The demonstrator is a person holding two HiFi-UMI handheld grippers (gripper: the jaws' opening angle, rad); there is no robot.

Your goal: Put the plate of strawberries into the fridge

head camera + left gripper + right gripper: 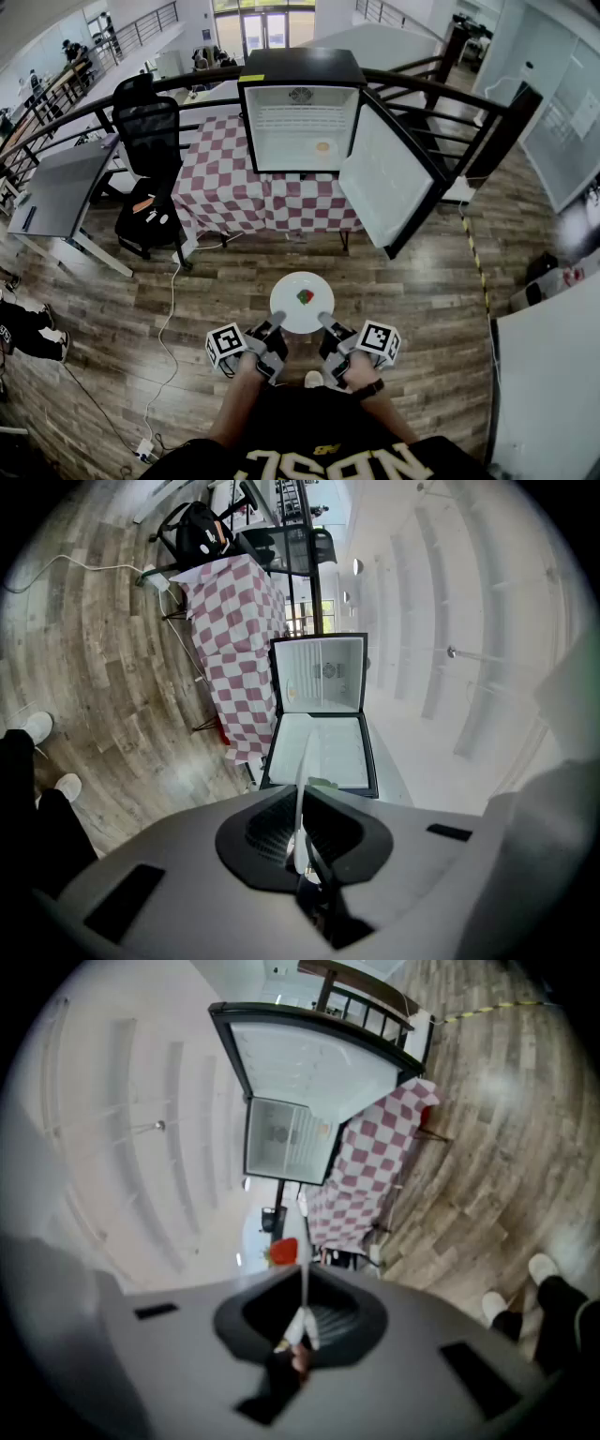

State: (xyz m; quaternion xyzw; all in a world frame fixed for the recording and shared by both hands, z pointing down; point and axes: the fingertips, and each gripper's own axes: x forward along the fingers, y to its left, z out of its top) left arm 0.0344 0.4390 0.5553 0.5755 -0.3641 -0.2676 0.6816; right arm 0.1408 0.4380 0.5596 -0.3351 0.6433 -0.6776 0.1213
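Note:
A white plate (300, 302) with strawberries (306, 296) hangs over the wood floor in front of me, held level between both grippers. My left gripper (277, 322) is shut on the plate's left rim, and my right gripper (324, 321) is shut on its right rim. In the left gripper view the plate (302, 780) shows edge-on, pinched between the jaws. In the right gripper view the thin rim (303, 1279) runs into the closed jaws, with a red strawberry (284, 1252) beside it. The small black fridge (300, 112) stands ahead on the table with its door (389, 183) swung open to the right.
The fridge sits on a table with a red-and-white checked cloth (225, 183). A small yellowish item (322, 146) lies inside the fridge. A black office chair (147, 131) and a grey desk (61, 187) stand at the left. A dark railing (441, 103) runs behind. A white cable (169, 309) trails over the floor.

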